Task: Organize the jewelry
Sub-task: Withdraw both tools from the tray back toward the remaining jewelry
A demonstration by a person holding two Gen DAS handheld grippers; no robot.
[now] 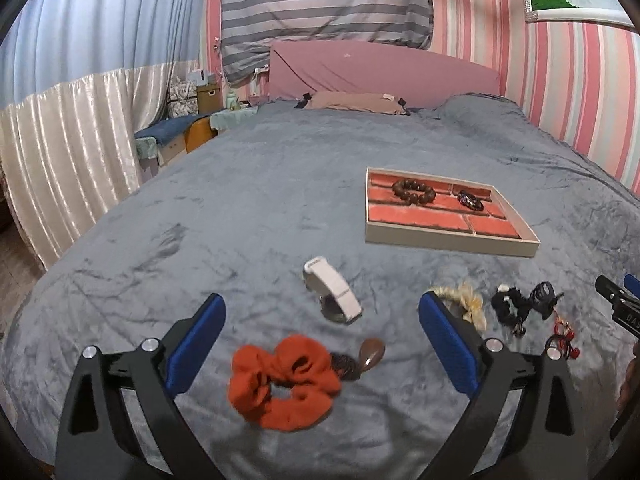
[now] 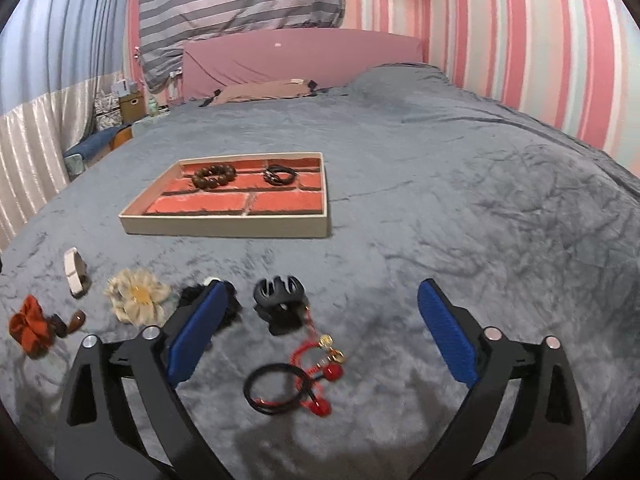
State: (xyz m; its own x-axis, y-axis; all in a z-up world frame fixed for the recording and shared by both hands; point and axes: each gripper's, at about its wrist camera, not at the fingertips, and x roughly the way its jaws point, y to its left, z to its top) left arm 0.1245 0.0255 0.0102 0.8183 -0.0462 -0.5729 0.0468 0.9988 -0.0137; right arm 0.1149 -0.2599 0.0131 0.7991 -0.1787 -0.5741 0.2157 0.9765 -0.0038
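Observation:
Loose accessories lie in a row on the grey bedspread. My left gripper (image 1: 322, 300) stands open above an orange scrunchie (image 1: 280, 384), a brown clip (image 1: 370, 354) and a white band (image 1: 332, 292), holding nothing. My right gripper (image 2: 322, 286) is open over a black claw clip (image 2: 280, 296) and a red-and-black hair tie (image 2: 288, 388), touching neither. A cream flower (image 2: 138, 300) lies left of it, and a black scrunchie (image 2: 192, 296) is half hidden behind its left finger. The beige tray (image 2: 224, 228) with red compartments holds a brown bead bracelet (image 2: 214, 176) and a dark bracelet (image 2: 280, 176).
The grey bedspread (image 2: 460, 220) stretches wide to the right of the tray. A tan pillow (image 1: 356, 102) lies by the pink headboard (image 1: 380, 72). Low furniture (image 1: 180, 136) and pale curtains (image 1: 68, 152) stand off the bed's left side.

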